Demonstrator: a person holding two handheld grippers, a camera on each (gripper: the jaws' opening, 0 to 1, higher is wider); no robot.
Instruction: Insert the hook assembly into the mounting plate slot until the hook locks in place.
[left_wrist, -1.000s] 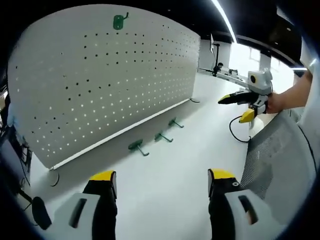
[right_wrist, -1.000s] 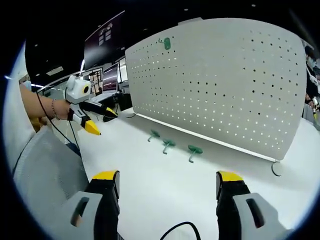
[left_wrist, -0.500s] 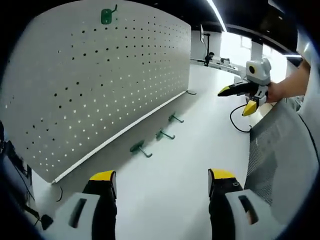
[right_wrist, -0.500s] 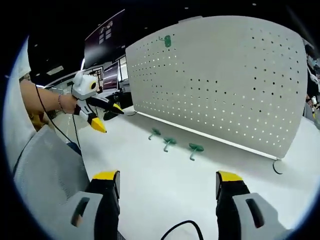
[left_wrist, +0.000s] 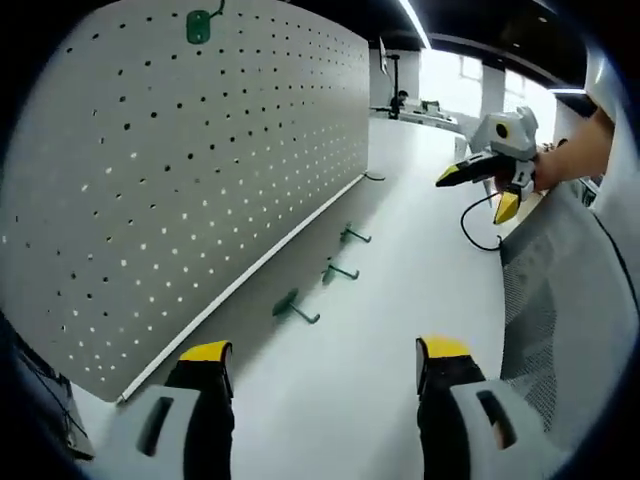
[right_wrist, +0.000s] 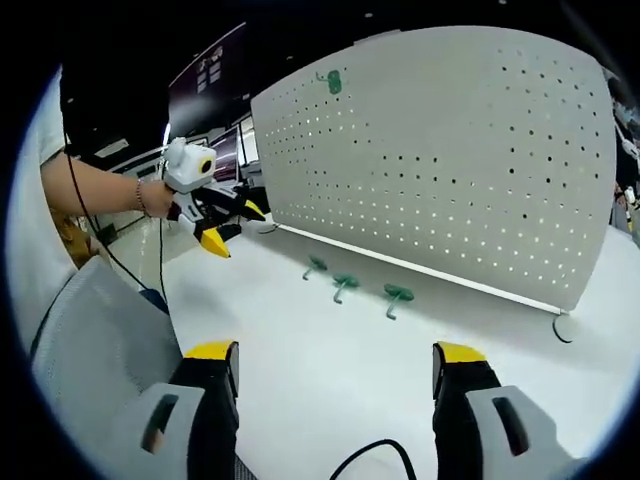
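A white pegboard (left_wrist: 190, 160) stands upright on the white table (left_wrist: 400, 300); one green hook (left_wrist: 200, 24) hangs near its top edge. Three loose green hooks (left_wrist: 290, 306) (left_wrist: 335, 270) (left_wrist: 350, 235) lie in a row on the table in front of the board's foot. My left gripper (left_wrist: 325, 352) is open and empty, a short way back from the nearest hook. In the right gripper view the same board (right_wrist: 450, 170), hung hook (right_wrist: 334, 81) and loose hooks (right_wrist: 316, 265) (right_wrist: 345, 283) (right_wrist: 397, 294) show. My right gripper (right_wrist: 332, 352) is open and empty. Each gripper shows open in the other's view (left_wrist: 472, 195) (right_wrist: 236, 228).
A black cable (left_wrist: 480, 225) loops on the table near the right gripper and curls below it (right_wrist: 365, 455). Grey mesh fabric (left_wrist: 560, 300) (right_wrist: 90, 340) borders the near side. The board's wire foot (right_wrist: 562, 330) sticks out at its end. Desks and monitors stand in the background.
The left gripper has moved forward along the board toward the loose hooks; in the right gripper view it has shifted right. Both stay open. The hooks have not moved.
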